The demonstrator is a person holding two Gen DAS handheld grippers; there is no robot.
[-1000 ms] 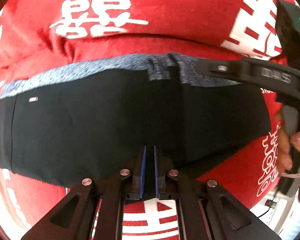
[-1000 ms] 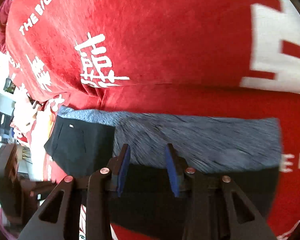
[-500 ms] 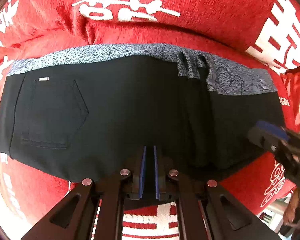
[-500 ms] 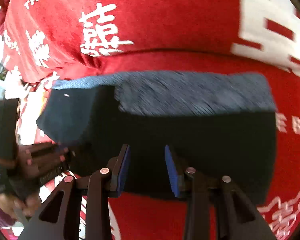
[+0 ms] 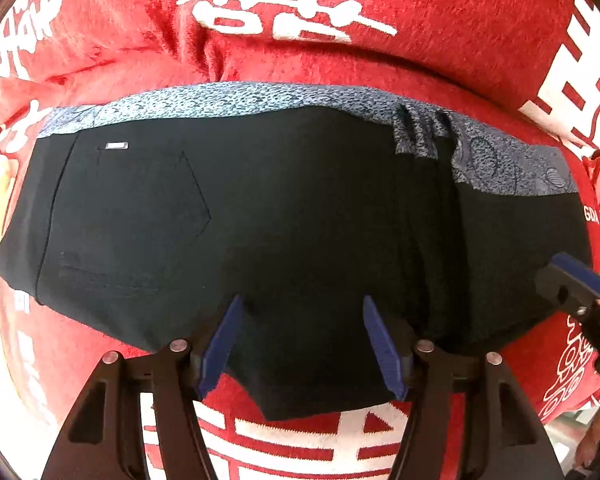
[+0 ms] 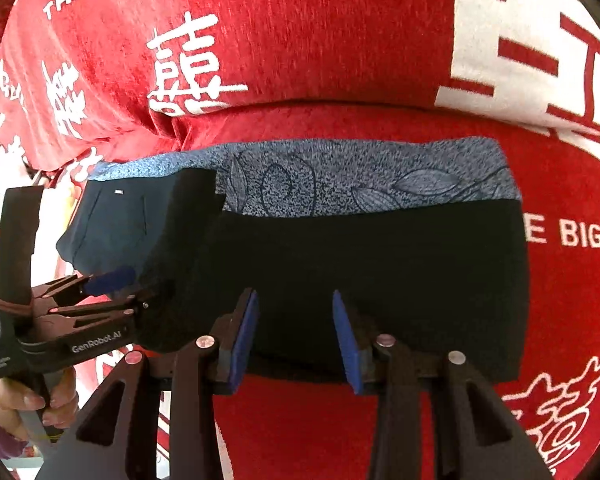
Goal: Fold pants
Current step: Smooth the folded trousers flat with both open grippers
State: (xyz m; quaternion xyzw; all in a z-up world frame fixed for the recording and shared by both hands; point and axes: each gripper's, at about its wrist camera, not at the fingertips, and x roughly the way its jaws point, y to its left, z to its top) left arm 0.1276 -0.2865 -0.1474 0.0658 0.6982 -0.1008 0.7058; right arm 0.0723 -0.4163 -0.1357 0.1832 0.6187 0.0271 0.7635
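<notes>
- Black pants (image 5: 300,220) with a speckled blue-grey waistband (image 5: 228,98) lie on a red cloth (image 5: 440,20) printed with white characters, which covers the surface.
- In both views the pants look already doubled into a short, wide packet, with the waistband along the far edge and a back pocket (image 5: 140,208) facing up on the left part.
- Near the waistband, right of the middle, the fabric is a little bunched (image 5: 420,136); this part is not flat.
- The left hand-held gripper (image 5: 304,344) stands with its blue pads wide apart over the near edge of the pants and holds nothing.
- The right hand-held gripper (image 6: 294,332) is also spread, above the near edge, with nothing between its pads.
- My judgement: most of the folding is done. What may be left is to smooth the bunched place, and perhaps one more fold to make the packet smaller.
</notes>
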